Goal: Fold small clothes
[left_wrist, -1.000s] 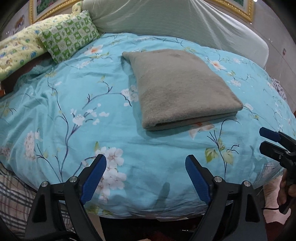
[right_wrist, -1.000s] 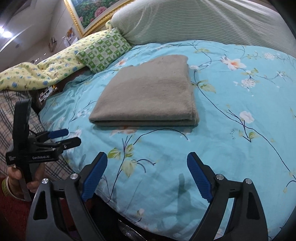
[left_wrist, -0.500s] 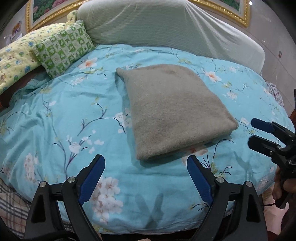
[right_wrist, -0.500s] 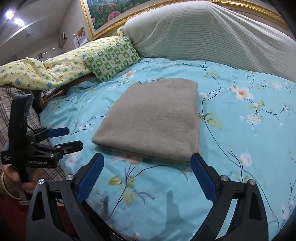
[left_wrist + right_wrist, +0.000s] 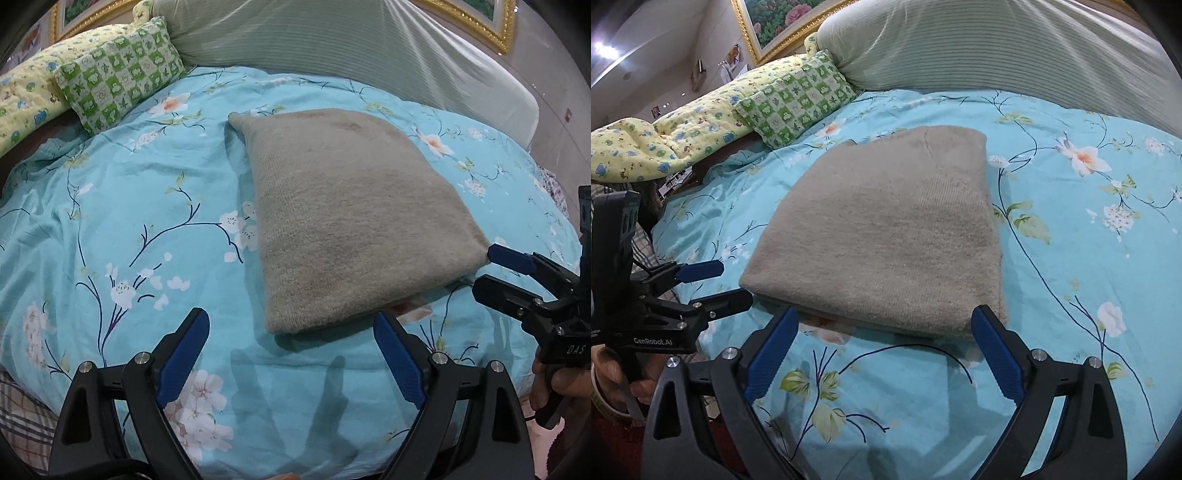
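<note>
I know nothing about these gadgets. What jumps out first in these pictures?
A folded grey knit garment lies in the middle of a bed under a turquoise flowered cover. Two black hand-held grippers with blue pads, left gripper and right gripper, gape open at its near edge. A green checked pillow sits behind, at the left.

Bed covered by a turquoise floral-print duvet (image 5: 110, 221), wrinkled toward its left edge. Along the head edge: large pale green ribbed bolster cushion (image 5: 997, 48). At the head-left corner: green-and-white checked pillow (image 5: 118, 77), touching a yellow quilt with blue prints (image 5: 676, 136). On the wall behind, a gold-framed flower painting (image 5: 775, 18). Ceiling spotlight (image 5: 604, 48) lit at upper left. Plaid fabric (image 5: 22, 417) below the bed's near-left edge.
</note>
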